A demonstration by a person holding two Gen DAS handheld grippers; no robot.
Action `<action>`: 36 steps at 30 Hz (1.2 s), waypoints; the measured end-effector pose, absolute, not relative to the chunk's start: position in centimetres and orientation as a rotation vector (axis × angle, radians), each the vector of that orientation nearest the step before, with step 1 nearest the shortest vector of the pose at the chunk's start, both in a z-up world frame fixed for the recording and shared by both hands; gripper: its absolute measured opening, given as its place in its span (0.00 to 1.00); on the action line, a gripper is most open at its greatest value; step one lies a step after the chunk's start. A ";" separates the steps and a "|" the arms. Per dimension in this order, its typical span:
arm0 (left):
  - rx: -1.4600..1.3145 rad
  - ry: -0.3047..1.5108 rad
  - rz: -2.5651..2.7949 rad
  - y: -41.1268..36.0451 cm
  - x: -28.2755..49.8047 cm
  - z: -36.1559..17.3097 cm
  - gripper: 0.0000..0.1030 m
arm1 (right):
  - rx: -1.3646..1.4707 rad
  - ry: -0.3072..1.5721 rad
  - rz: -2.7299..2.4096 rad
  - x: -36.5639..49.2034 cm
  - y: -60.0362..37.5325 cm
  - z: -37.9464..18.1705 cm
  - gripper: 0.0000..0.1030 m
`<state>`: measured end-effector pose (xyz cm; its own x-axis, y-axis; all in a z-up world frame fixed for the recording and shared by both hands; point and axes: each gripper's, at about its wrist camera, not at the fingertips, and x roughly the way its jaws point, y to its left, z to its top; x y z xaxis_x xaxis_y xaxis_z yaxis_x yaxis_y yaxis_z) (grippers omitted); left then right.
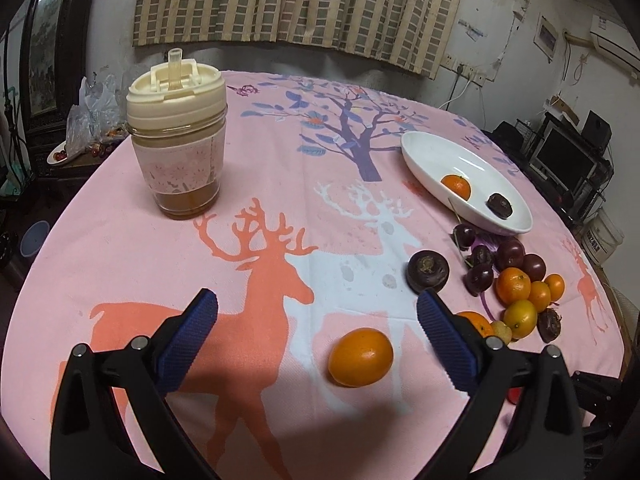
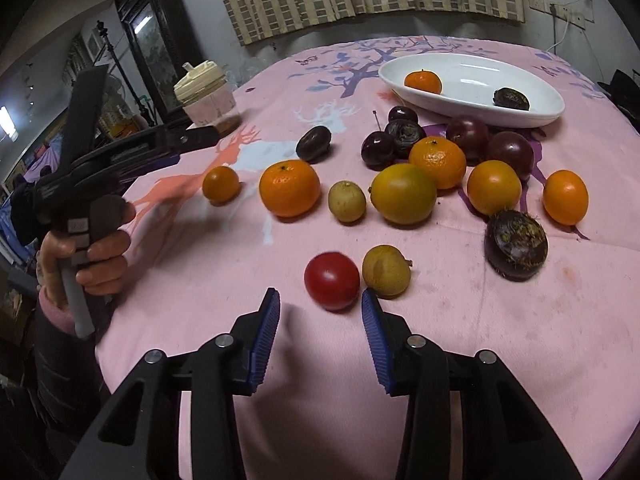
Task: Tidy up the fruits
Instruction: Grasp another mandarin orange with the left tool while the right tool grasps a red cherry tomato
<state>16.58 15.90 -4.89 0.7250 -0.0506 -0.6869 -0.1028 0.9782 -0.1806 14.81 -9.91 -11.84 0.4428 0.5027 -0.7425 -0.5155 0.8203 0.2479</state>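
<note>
Here the fruit is mostly loose on the pink tablecloth (image 2: 440, 340), with only one small orange (image 2: 423, 81) and one dark fruit (image 2: 511, 99) lying in the white dish (image 2: 472, 112) at the far side. The right gripper (image 2: 320, 320) hangs low with its jaws apart and nothing between them, pointed at a red tomato (image 2: 331, 280) that sits touching a yellowish fruit (image 2: 386, 270). That contact looks like the main hazard: closing on the tomato may push the right finger (image 2: 374, 332) into the neighbour and send it rolling toward the table edge, or the smooth round tomato may squirt out of the pads.

The left gripper (image 1: 318, 340) is also open and empty, hovering over an oval orange fruit (image 1: 361, 357) lying alone between its fingers' line. A careless sweep from that side could knock the lidded cup (image 1: 178, 140), which stands upright well behind, though it seems safely apart for now.
</note>
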 end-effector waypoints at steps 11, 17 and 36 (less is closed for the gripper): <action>-0.154 0.804 -0.134 15.2 15.9 -5.4 0.95 | -0.020 0.889 0.592 15.1 -10.7 -10.8 0.26; -0.036 0.842 -0.194 13.2 15.8 -6.0 0.72 | 0.001 0.857 0.578 14.9 -11.9 -9.9 0.26; 0.041 0.909 -0.168 11.3 17.7 -5.3 0.36 | 0.063 0.781 0.579 17.5 -15.4 -7.7 0.27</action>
<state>17.68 11.34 -5.27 0.6024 -0.1277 -0.7879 0.1626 0.9861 -0.0355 17.50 -15.38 -7.71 0.5636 0.5141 -0.6466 -0.4684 0.8436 0.2624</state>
